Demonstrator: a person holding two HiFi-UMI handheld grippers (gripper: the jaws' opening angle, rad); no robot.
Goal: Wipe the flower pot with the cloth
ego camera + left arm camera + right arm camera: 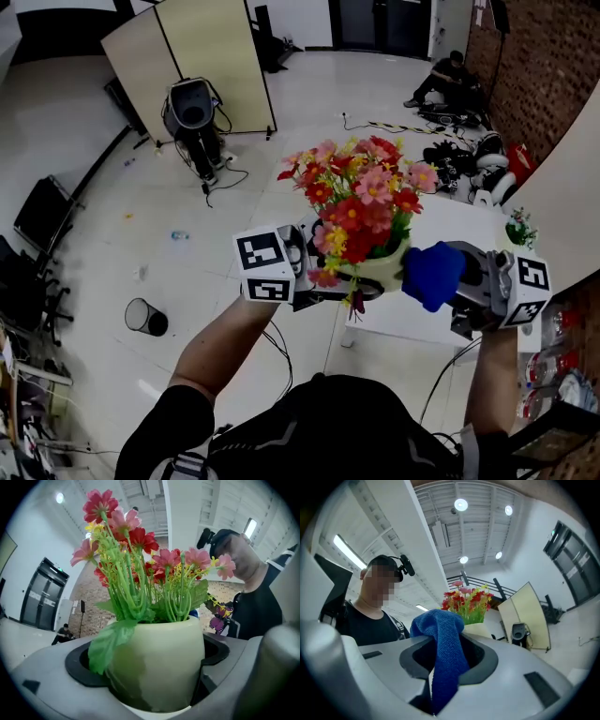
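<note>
Since the wipe needs access all round, the left gripper [321, 284] clamps the flower pot [159, 663] low on its body, one jaw on each side. The pot is upright and held in the air above the white table [450, 220] (nothing supports it from below). The right gripper [461, 281] is closed on the blue cloth [431, 275], bunched past the jaw tips so fabric leads. The cloth sits against the pot's side. The flowers [361, 192] stand above the rim, clear of the wipe path. Looks like wiping is in progress.
</note>
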